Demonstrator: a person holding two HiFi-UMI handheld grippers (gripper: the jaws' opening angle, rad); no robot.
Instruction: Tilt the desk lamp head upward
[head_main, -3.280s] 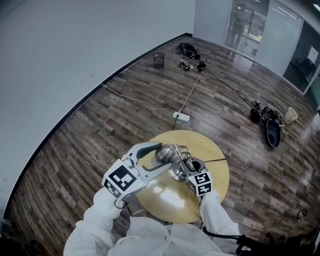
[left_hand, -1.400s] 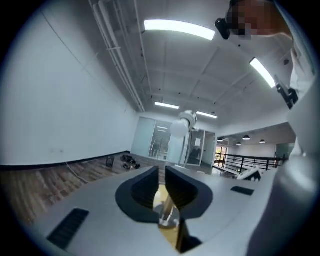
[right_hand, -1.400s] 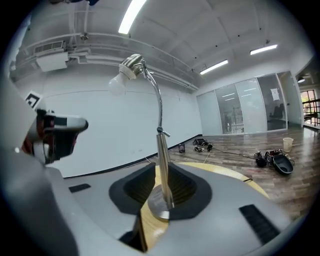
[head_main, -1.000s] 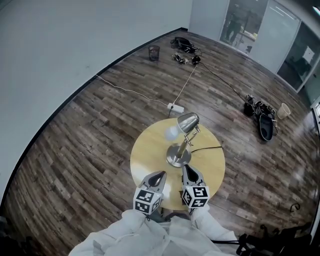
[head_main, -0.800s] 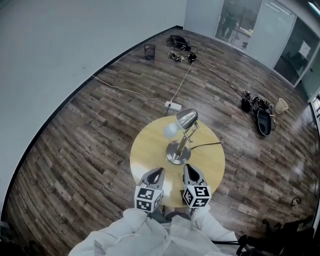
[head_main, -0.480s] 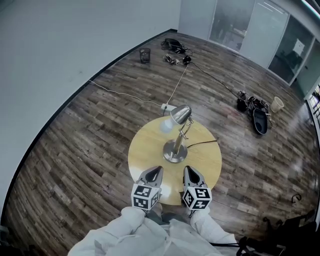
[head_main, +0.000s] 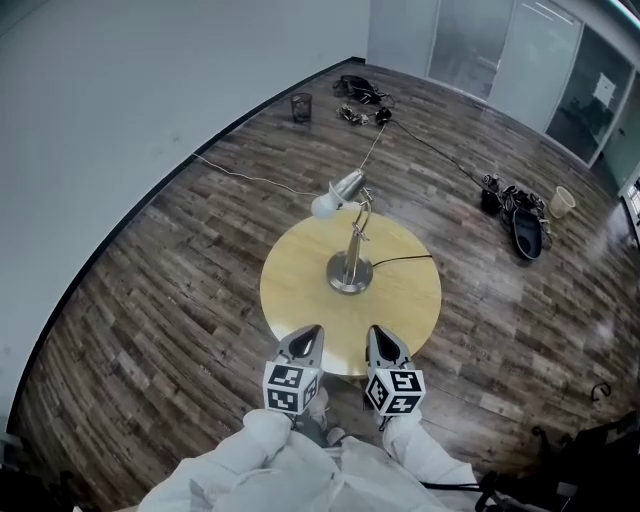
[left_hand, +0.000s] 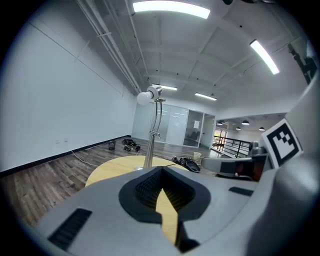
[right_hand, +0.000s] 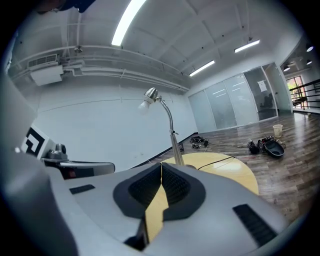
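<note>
A silver desk lamp stands on the round yellow table (head_main: 300, 290), its base (head_main: 350, 273) near the middle. The stem rises upright and the head (head_main: 340, 190) with its white bulb sits high at the top, facing left. In both gripper views the lamp head (left_hand: 150, 94) (right_hand: 149, 98) shows far above the jaws. My left gripper (head_main: 308, 337) and right gripper (head_main: 378, 339) hover side by side at the table's near edge, apart from the lamp. Both are shut with nothing between the jaws. From the left gripper view the jaws (left_hand: 161, 172) meet; likewise in the right gripper view (right_hand: 161, 167).
A black cable (head_main: 405, 259) runs from the lamp base off the table's right side. On the wooden floor lie a white cord (head_main: 250, 178), a dark bin (head_main: 302, 107), black gear (head_main: 362, 92), shoes (head_main: 520, 215) and a paper cup (head_main: 563, 200). Glass partitions stand at the back.
Both grippers, earlier on the lamp, have let go and drawn back to the table's near edge. The lamp head now sits higher, on an upright stem.
</note>
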